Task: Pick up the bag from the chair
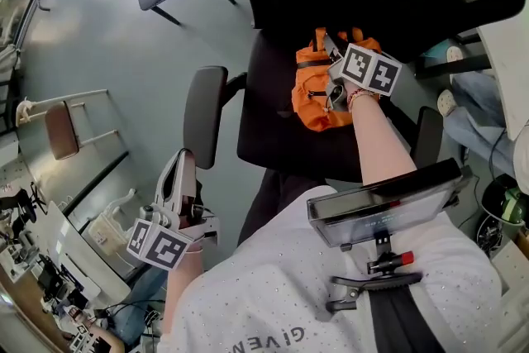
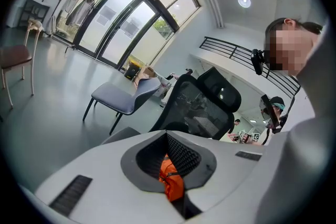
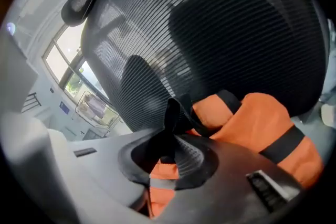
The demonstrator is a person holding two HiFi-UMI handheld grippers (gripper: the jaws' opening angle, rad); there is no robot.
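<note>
Right gripper (image 3: pixel 169 134): jaws pressed nearly together, pinching a black strap (image 3: pixel 176 110) that stands up out of the gap between the pads. The strap belongs to the orange bag (image 3: pixel 257 123).

Bag position: on the seat of the black chair (image 1: pixel 269 128), close against the mesh backrest (image 3: pixel 210 23). Its body lies directly ahead of and below the right jaws and bulges off to their right side. The strap rises at the jaw line itself.

Long axis, judged from the head view: it runs roughly along the right gripper's own pointing line, from near the tool toward the backrest. Not certain, because the bag is soft and slumped.

Left gripper (image 1: pixel 187 163): jaws together with nothing between them. It is held well back from the chair, off the armrest side. The bag shows only far off ahead of it, through the slot behind its tips.

Judgement: the right hand is much the nearer and already has the strap. The lift depends on the bag's bulk hanging below and to the right of the pinch, so expect it to swing as it leaves the seat. The backrest is close ahead, so pulling up and back toward the person looks the cleaner way out.
</note>
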